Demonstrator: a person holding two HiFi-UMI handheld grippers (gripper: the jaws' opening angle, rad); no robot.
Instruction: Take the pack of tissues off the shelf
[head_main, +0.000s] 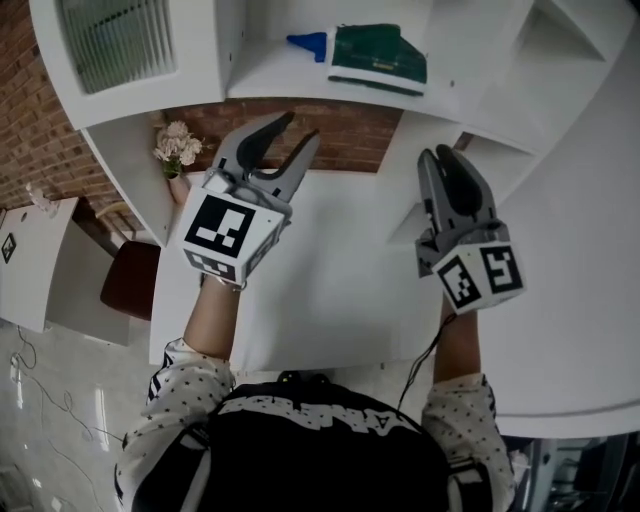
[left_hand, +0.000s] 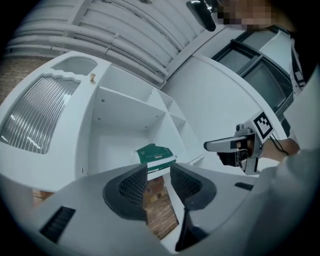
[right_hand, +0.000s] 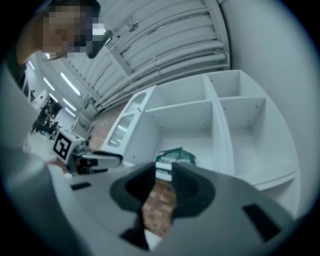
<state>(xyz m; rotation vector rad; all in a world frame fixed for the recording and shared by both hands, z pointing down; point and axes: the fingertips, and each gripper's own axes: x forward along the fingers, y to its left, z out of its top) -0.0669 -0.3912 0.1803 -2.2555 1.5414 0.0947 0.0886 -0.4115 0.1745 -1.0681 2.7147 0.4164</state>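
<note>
We've got the left gripper (head_main: 298, 130) at 11 o'clock and the right gripper (head_main: 448, 153) at 1 o'clock in the head view, both jaws parted and empty, green pack of tissues (head_main: 380, 58) lying on the white shelf (head_main: 265, 75) at 12 o'clock, untouched

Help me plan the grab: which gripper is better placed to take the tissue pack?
Left, narrowly. The left gripper holds its jaws wider apart, and the green tissue pack lines up over their gap. The right gripper also faces it, with a narrower gap.
</note>
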